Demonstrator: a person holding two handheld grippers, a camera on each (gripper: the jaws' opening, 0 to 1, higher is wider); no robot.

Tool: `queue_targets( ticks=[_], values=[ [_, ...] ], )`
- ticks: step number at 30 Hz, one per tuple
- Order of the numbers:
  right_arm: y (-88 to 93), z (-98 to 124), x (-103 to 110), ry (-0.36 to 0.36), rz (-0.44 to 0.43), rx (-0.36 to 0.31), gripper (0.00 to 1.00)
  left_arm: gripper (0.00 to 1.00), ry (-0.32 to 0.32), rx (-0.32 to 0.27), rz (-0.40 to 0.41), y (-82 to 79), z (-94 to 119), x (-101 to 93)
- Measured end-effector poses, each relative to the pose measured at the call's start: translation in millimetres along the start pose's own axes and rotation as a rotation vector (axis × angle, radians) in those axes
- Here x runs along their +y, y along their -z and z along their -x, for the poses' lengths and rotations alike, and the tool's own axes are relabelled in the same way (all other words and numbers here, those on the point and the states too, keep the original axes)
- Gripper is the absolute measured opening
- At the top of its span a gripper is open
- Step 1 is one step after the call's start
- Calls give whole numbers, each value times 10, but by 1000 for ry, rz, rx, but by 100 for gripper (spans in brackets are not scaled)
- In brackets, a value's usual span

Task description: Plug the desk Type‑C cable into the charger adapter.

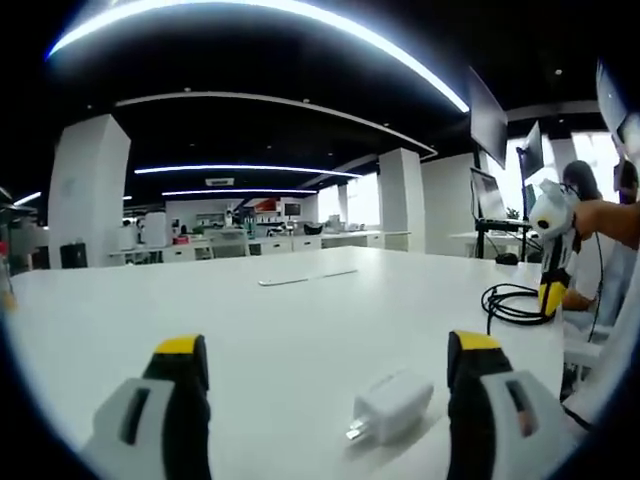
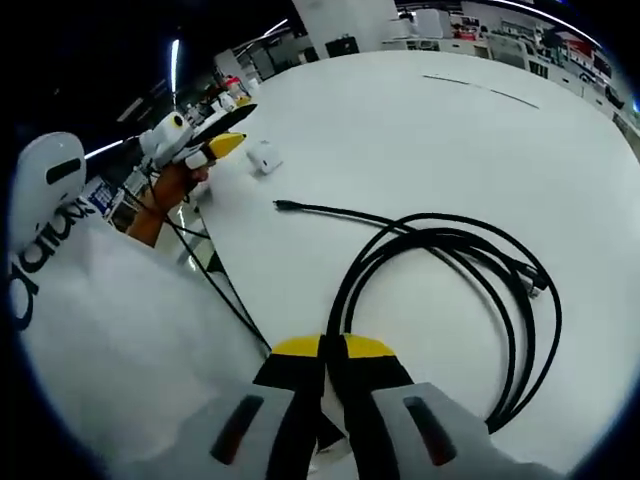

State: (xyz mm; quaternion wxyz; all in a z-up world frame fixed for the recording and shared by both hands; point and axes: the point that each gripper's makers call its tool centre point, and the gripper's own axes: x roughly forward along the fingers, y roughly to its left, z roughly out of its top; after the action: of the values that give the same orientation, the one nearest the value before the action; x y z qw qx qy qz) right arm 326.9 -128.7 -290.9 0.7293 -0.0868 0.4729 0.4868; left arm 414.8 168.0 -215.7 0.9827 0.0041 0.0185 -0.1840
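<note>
Task barely begun. Adapter (image 1: 392, 405) lies on tabletop (image 1: 300, 330) near edge, between spread jaws of left claw (image 1: 330, 375), ungripped. Cable (image 2: 450, 290) coiled loose nearby, plug free. Right claw (image 2: 333, 350) jaws pressed together, empty. Gripping, plugging remain.

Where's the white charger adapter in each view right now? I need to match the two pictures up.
Left gripper view: the charger adapter lies on the white table, low in the picture, between this gripper's two open jaws, nearer the right one.
Right gripper view: it is small, upper left, just beyond the left gripper.
Shared landmark: the coiled black cable.
</note>
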Motion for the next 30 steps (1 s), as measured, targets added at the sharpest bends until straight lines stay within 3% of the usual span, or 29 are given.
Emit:
queue_targets(
  ticks=[8,22,25,30],
  values=[
    [5,-17,25,-8,14,-1,4,100,8,-13,42,-9,17,-5],
    [-109,26,-21,16,101,-56,9,99,30,6,9,13,6,-36],
    [-176,32,-37,30,141,-69,9,92,70,15,-44,29,-3,-81],
    [-332,-12,-21,63,337,-75,9,75,151,47,-180,49,1,-212]
  ],
)
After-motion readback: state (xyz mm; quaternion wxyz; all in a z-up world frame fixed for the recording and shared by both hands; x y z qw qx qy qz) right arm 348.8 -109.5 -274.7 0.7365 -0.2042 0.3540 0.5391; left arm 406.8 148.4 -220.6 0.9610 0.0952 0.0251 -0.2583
